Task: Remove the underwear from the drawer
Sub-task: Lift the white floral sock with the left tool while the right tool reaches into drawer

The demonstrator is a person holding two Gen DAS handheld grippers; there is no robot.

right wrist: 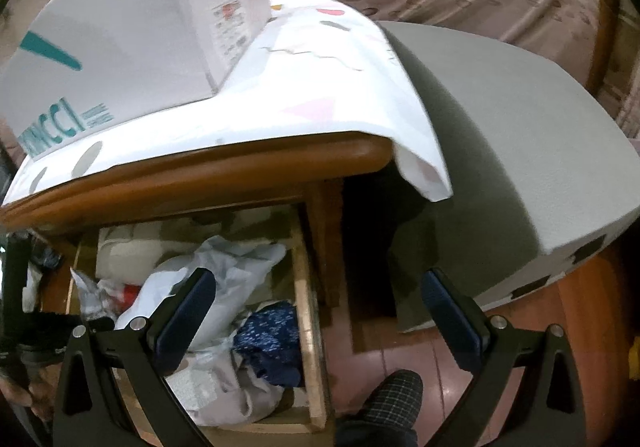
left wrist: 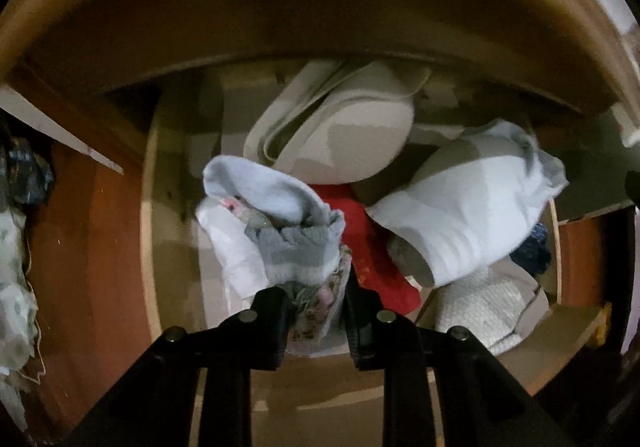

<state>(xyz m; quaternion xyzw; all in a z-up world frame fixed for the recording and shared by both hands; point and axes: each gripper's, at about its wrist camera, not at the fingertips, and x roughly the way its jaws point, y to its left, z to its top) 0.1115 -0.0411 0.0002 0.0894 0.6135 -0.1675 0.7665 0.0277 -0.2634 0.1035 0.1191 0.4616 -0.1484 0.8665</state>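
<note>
The open wooden drawer (left wrist: 150,207) is full of clothes in the left wrist view. My left gripper (left wrist: 316,299) is shut on a bunch of underwear (left wrist: 288,235): pale blue and grey cloth with a floral piece pinched between the black fingers. The bunch stands up above the other clothes. In the right wrist view my right gripper (right wrist: 318,287) is open and holds nothing. It hangs over the drawer's right side wall (right wrist: 308,311), with one finger (right wrist: 188,311) above the clothes and the other over the floor.
Also in the drawer are a red cloth (left wrist: 368,247), a white plastic bag (left wrist: 472,203), folded beige fabric (left wrist: 340,127) and a dark blue garment (right wrist: 272,335). The cabinet top (right wrist: 240,167) overhangs it and carries a white box (right wrist: 132,27). A grey mattress (right wrist: 500,127) and a person's slippered foot (right wrist: 396,395) are to the right.
</note>
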